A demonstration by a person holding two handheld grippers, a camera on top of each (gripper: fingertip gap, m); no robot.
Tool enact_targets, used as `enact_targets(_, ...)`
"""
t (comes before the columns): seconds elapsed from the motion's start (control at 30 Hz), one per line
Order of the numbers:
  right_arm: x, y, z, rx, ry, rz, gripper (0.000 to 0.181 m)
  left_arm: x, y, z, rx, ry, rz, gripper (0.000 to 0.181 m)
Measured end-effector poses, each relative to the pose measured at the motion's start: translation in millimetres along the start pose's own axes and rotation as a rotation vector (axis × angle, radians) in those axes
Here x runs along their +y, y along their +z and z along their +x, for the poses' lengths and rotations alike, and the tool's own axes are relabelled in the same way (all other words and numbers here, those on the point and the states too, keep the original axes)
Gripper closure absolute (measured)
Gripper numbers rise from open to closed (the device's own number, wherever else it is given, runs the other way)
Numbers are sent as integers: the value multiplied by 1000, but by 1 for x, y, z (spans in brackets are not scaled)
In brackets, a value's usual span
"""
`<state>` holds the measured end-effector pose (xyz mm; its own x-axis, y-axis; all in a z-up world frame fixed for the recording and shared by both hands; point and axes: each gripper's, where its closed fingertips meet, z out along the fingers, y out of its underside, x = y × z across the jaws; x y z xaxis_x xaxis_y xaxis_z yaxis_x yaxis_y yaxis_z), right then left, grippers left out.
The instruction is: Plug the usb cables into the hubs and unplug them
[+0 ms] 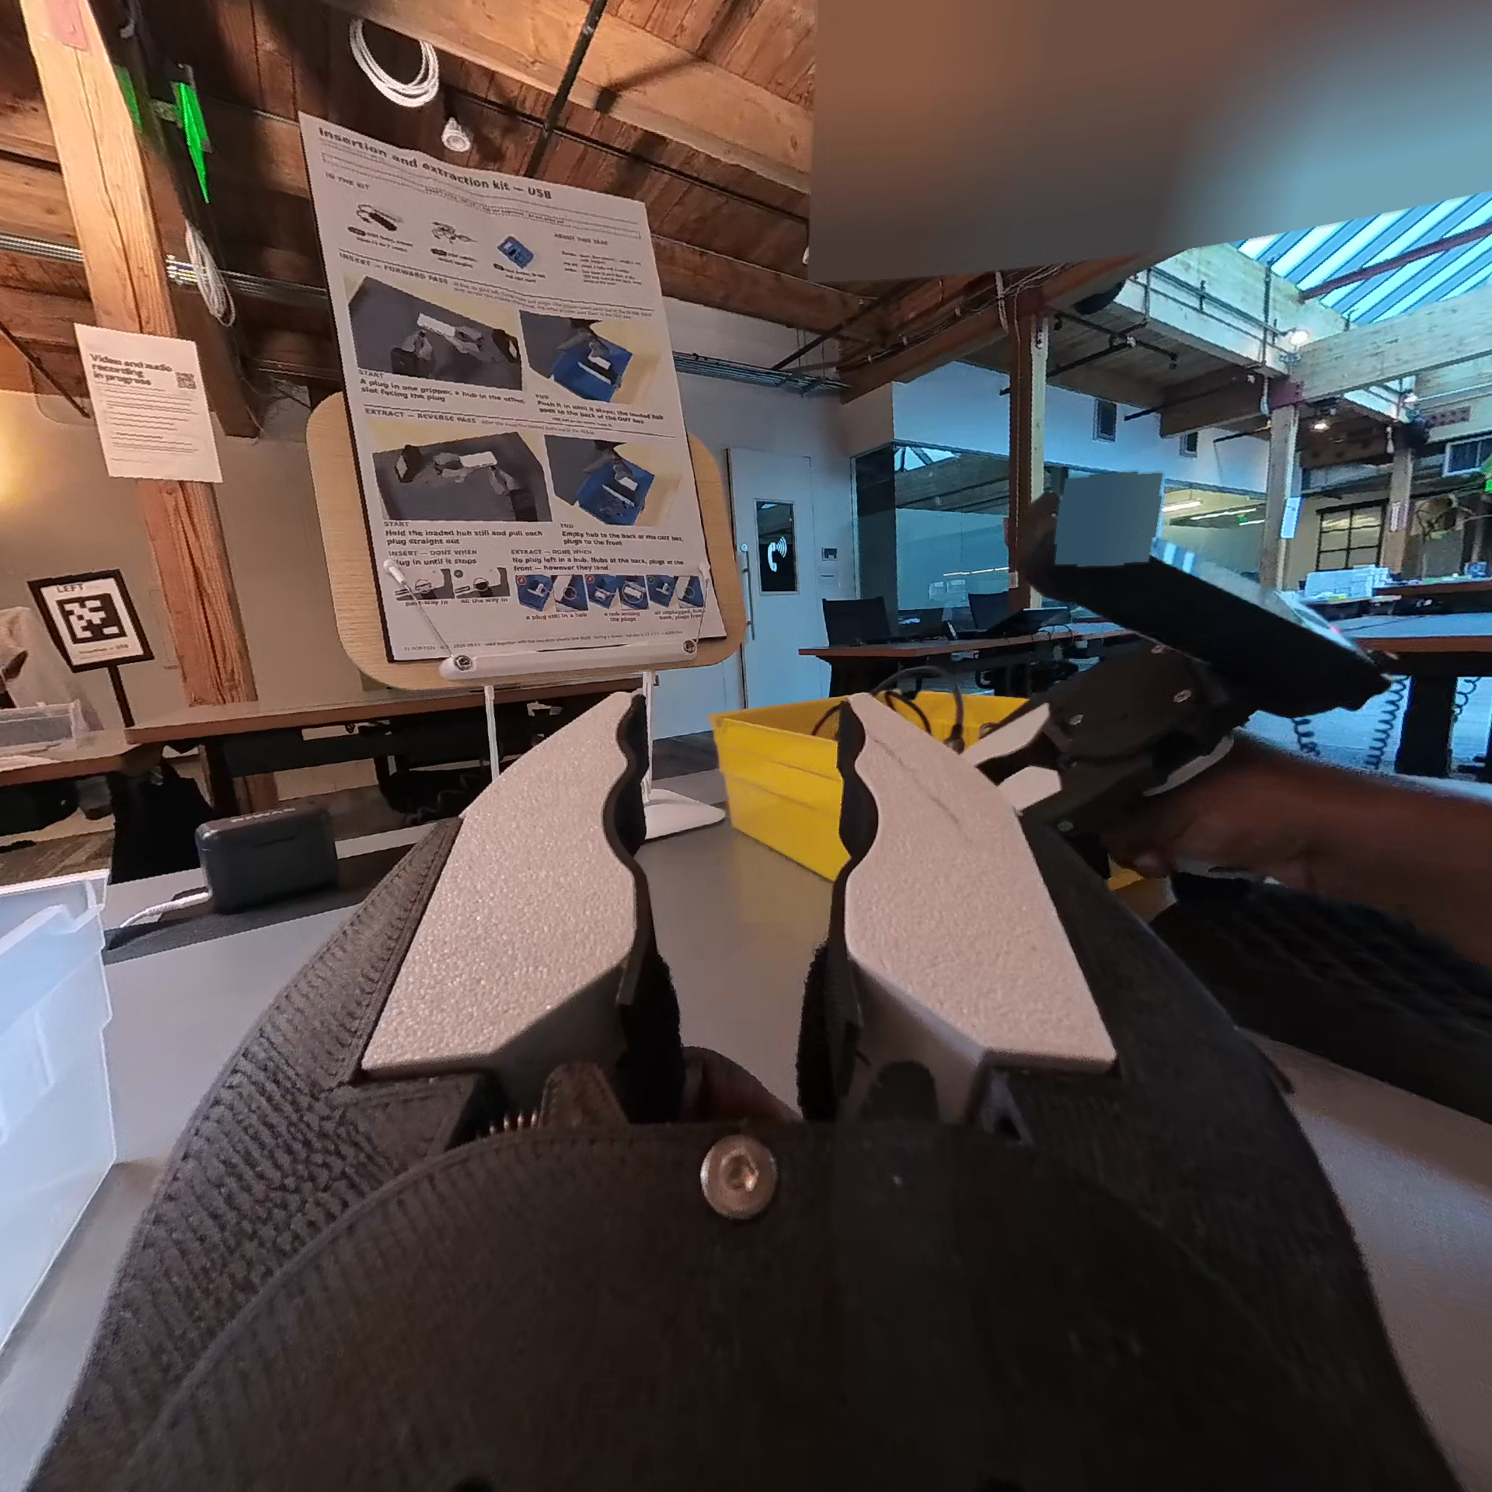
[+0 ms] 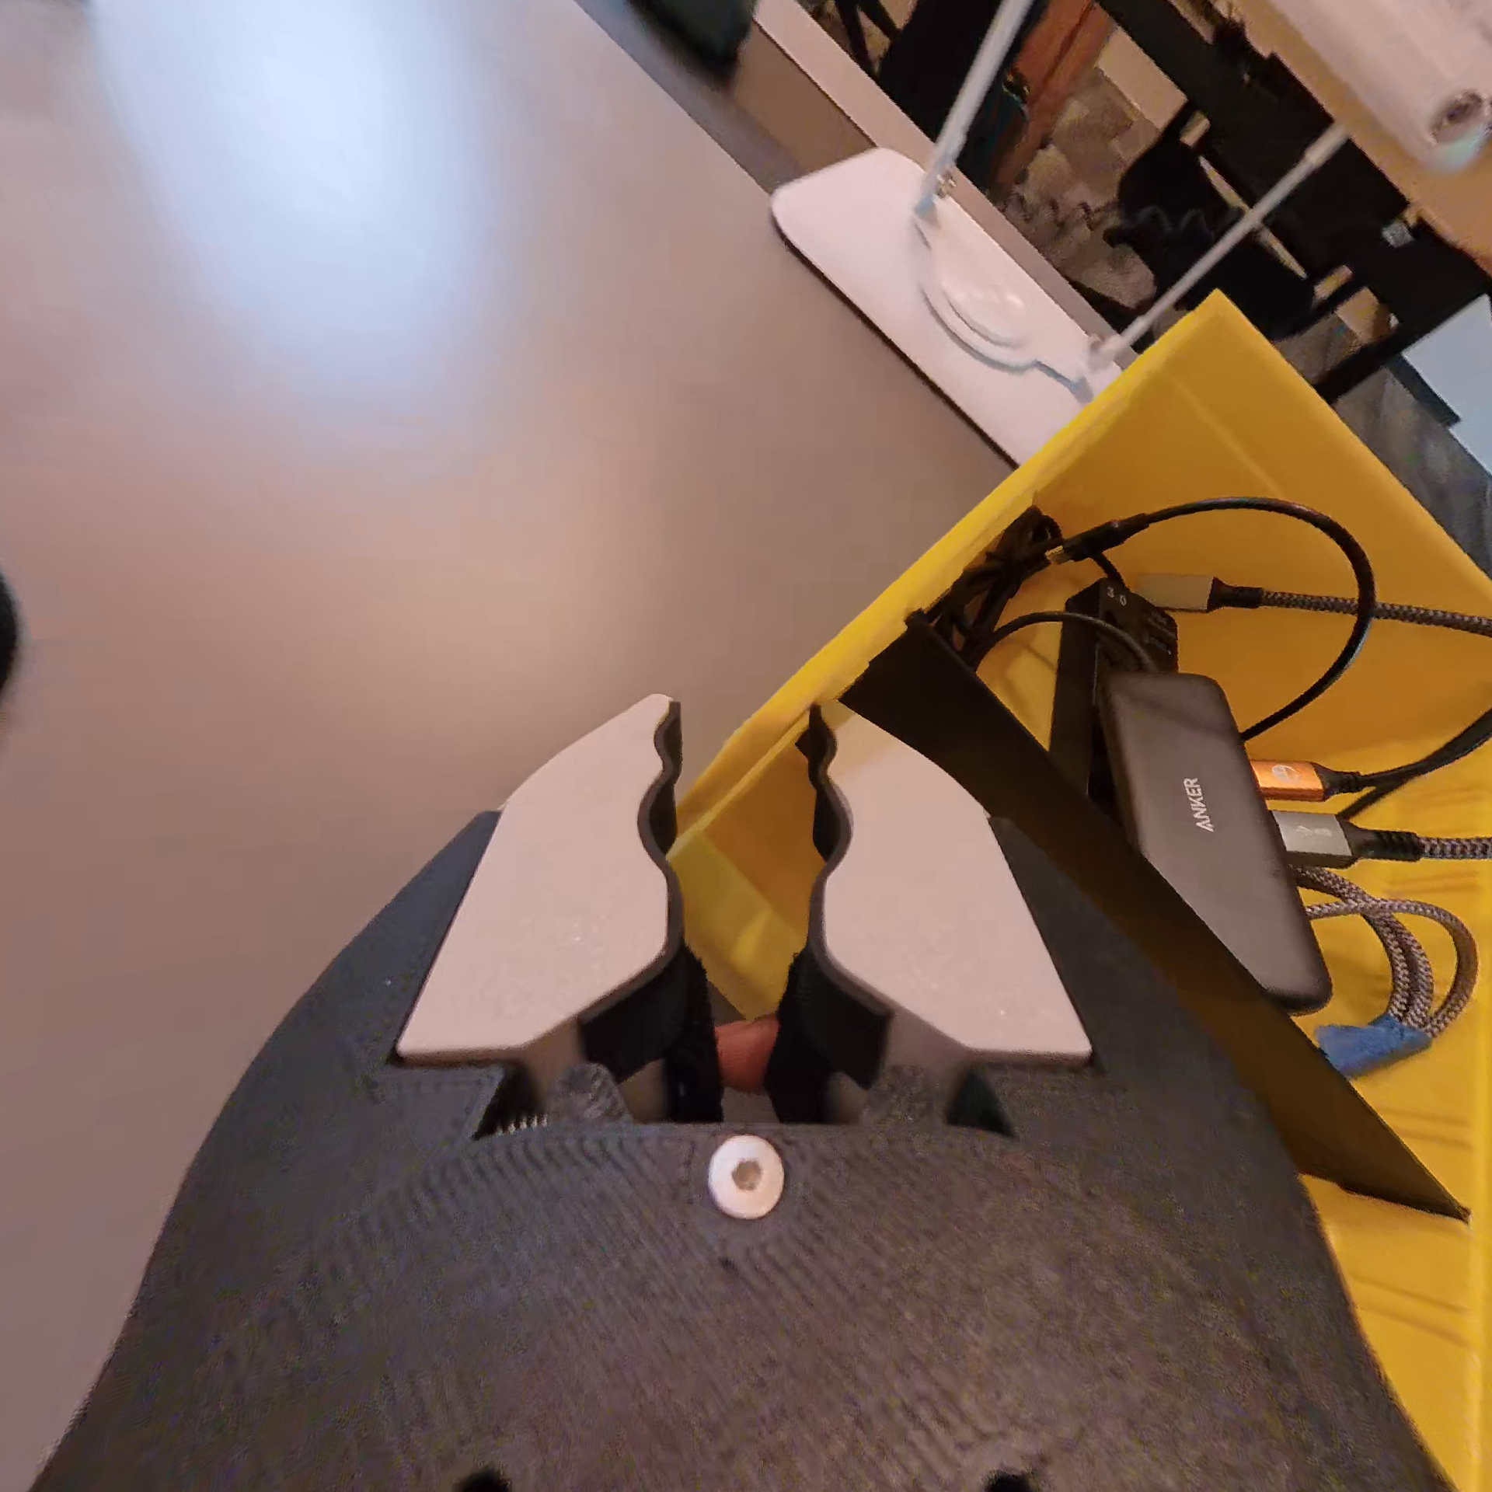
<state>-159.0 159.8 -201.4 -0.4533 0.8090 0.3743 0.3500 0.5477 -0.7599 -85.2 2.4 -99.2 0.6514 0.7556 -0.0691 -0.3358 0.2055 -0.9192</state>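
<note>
A yellow bin [image 2: 1195, 436] holds a dark grey USB hub [image 2: 1203, 831], a black hub [image 2: 1130, 622] behind it, and several cables, braided [image 2: 1405, 953] and black. Cables are plugged into the grey hub's side. A black divider [image 2: 1049, 815] crosses the bin. My right gripper [image 2: 739, 727] is open and empty, its fingertips at the bin's near rim, left of the hubs. My left gripper [image 1: 739, 714] is open and empty, raised over the table and pointing at the bin [image 1: 775, 775]. The right gripper [image 1: 1009, 747] also shows in the left wrist view, held by a hand over the bin.
A paper sheet on a wooden stand [image 1: 517, 420] with a white base [image 2: 912, 291] stands behind the bin. A clear plastic box [image 1: 48, 1074] is at the left table edge. A dark case [image 1: 266, 856] sits at the back left. The grey table [image 2: 323, 484] lies left of the bin. My right fingertips sit around 20 centimetres from my left ones.
</note>
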Motion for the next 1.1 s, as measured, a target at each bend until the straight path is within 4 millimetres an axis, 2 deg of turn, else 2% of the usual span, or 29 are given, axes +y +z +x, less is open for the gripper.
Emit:
enact_targets(0.2,-28,9,-47,-72,-77,75,147,0,0,2,6,17,-3,136)
enact_targets(0.37,-46,13,-78,-143,-101,131,145,-4,1,7,23,-19,-7,136)
enact_targets(0.47,-54,15,-90,-169,-126,151,144,-24,1,11,66,-17,8,136)
enact_targets(0.57,-56,14,-96,-195,-138,173,143,-59,-7,6,105,71,9,136)
enact_targets(0.63,-56,9,-97,-217,-125,207,141,-89,-21,-17,54,174,0,134)
enact_targets(0.67,-59,5,-98,-234,-108,247,138,-102,-33,-40,-27,240,-17,133)
enact_targets(0.73,-69,-7,-98,-250,-49,352,135,-121,-68,-101,-253,359,-84,131)
enact_targets(0.8,-80,-21,-97,-252,-16,451,133,-129,-122,-173,-532,430,-188,129)
enact_targets(0.83,-85,-26,-98,-252,-13,488,133,-126,-153,-206,-664,440,-254,126)
enact_targets(0.9,-93,-36,-102,-263,-25,541,132,-103,-214,-258,-853,361,-389,115)
enact_targets(0.93,-96,-39,-107,-278,-33,559,132,-84,-235,-273,-889,259,-436,110)
enact_targets(0.97,-100,-43,-112,-295,-41,575,132,-66,-247,-279,-872,146,-468,107)
enact_targets(1.03,-107,-49,-125,-338,-55,602,131,-41,-246,-277,-776,-34,-475,108)
enact_targets(1.07,-110,-51,-133,-365,-60,609,131,-34,-239,-271,-722,-84,-485,114)
enact_targets(1.1,-113,-52,-143,-399,-65,610,129,-30,-229,-260,-647,-107,-500,128)
